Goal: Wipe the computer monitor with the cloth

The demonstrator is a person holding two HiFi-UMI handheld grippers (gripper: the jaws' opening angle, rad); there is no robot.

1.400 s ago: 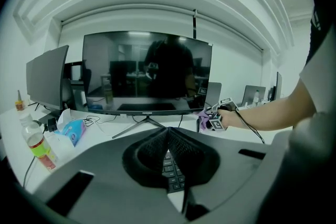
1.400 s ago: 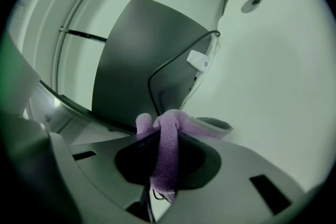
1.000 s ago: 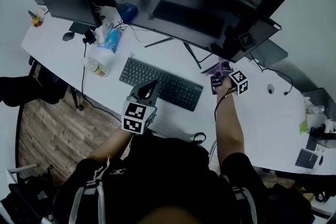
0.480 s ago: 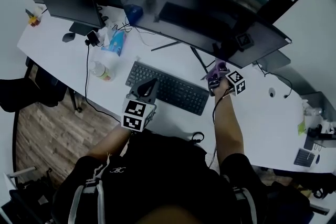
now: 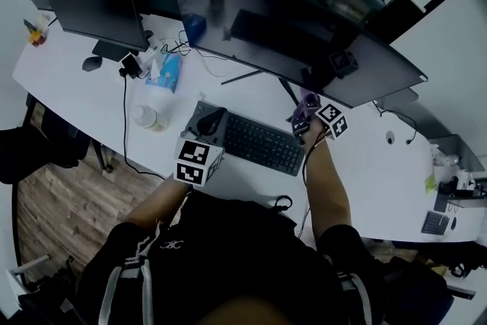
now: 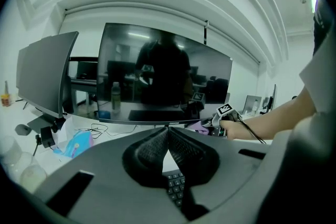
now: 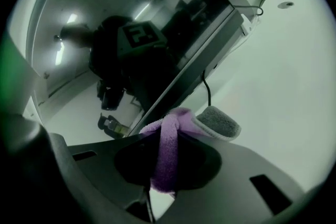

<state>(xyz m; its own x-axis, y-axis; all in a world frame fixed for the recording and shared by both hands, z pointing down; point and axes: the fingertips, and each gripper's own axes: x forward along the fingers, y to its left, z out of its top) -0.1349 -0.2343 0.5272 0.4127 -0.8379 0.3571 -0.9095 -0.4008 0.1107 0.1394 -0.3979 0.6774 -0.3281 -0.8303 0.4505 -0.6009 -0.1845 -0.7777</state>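
Note:
The wide curved monitor point(image 5: 297, 34) stands at the back of the white desk point(image 5: 365, 164), its screen dark and mirror-like point(image 7: 121, 29). My right gripper point(image 5: 303, 116) is shut on a purple cloth point(image 7: 169, 152), which bunches between the jaws and folds over one grey fingertip point(image 7: 218, 123). It sits just below the monitor's lower edge point(image 7: 178, 86), right of the stand; whether the cloth touches the screen is not clear. The left gripper point(image 5: 214, 120) hovers over the left end of the keyboard point(image 5: 262, 142), jaws closed and empty point(image 6: 168, 129). It faces the monitor point(image 6: 163, 76) and sees the right gripper point(image 6: 223, 113).
A second monitor point(image 5: 91, 4) stands at the left. On the desk are a clear bottle point(image 5: 144, 118), a blue pack point(image 5: 166, 72), a mouse point(image 5: 91, 63) and cables point(image 5: 125, 110). Small devices point(image 5: 437, 221) sit at the far right. The desk's front edge runs just ahead of the person.
The right gripper with the cloth has moved up, closer to the monitor's lower edge. The left gripper has stayed over the keyboard's left end. The head view has shifted slightly.

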